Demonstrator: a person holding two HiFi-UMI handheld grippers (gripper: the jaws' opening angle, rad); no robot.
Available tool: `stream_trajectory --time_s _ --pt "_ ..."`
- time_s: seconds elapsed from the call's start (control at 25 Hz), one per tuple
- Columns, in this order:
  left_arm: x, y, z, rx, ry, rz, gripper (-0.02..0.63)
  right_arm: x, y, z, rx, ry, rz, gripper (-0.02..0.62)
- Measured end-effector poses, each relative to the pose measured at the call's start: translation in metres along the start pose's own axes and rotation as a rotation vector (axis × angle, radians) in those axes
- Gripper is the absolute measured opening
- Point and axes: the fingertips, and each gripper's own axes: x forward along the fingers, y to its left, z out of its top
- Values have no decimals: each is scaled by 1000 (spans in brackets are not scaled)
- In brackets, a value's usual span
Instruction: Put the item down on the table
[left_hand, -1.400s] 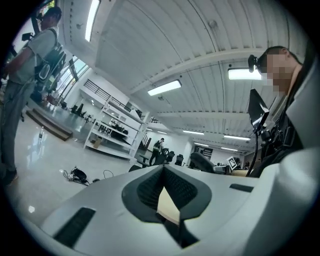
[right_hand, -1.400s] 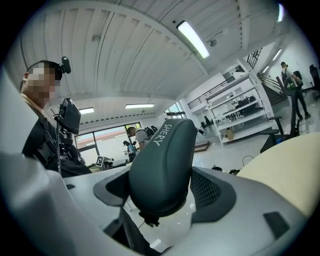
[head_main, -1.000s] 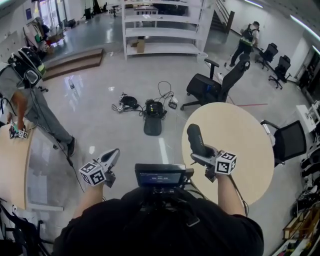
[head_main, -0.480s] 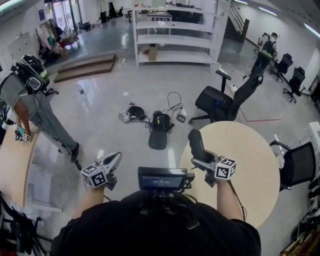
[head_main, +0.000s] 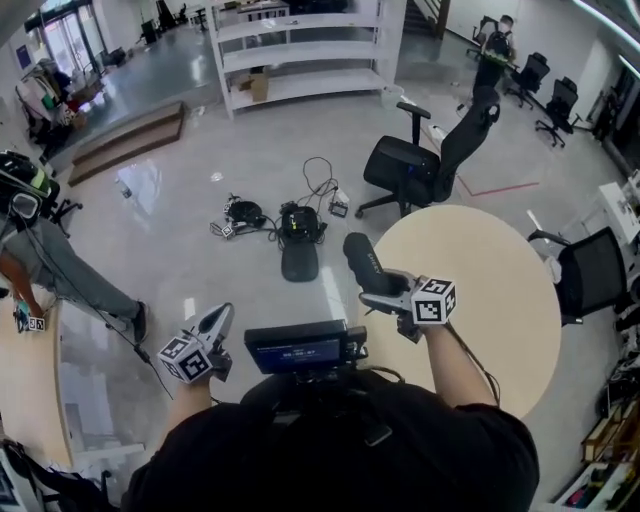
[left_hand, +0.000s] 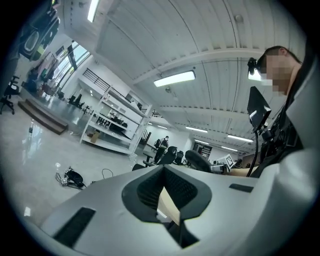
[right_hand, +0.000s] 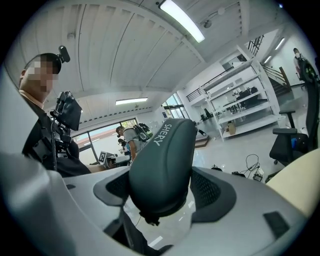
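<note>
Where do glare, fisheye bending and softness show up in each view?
Head view: daylight glares off the glossy floor; the white shelving bows. Left gripper view: the ceiling lamp is blown out, corners black. Right gripper view: the dark case is sharp, its lettering legible.

The head view looked steeply down from above the person, with the round counter (head_main: 495, 300) at 3 o'clock and the white shelf (head_main: 300, 40) at 12. The views on the left tongs (left_hand: 161, 170) and right tongs (right_hand: 165, 186) rode close behind their own jaws, facing out across the room. The right one sat so near the dark case (right_hand: 162, 150) that it filled the middle. All three shared the shelf and the floor cables (head_main: 285, 215).
</note>
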Motion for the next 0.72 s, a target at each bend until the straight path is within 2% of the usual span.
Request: stream_trajectory --time_s 0.2,0.44,0.56,0.72 --pt "-19 50 34 19 -17 -28 1 42 14 18 -11 -1 -49 359" --pt "-25 91 57 74 11 -46 0 78 16 21 -8 6 -93 358" --pt "-6 89 61 89 26 -67 0 78 2 27 -10 -10 -98 359" --pt "38 59 62 118 53 -103 0 47 -37 34 -11 -40 -125 359"
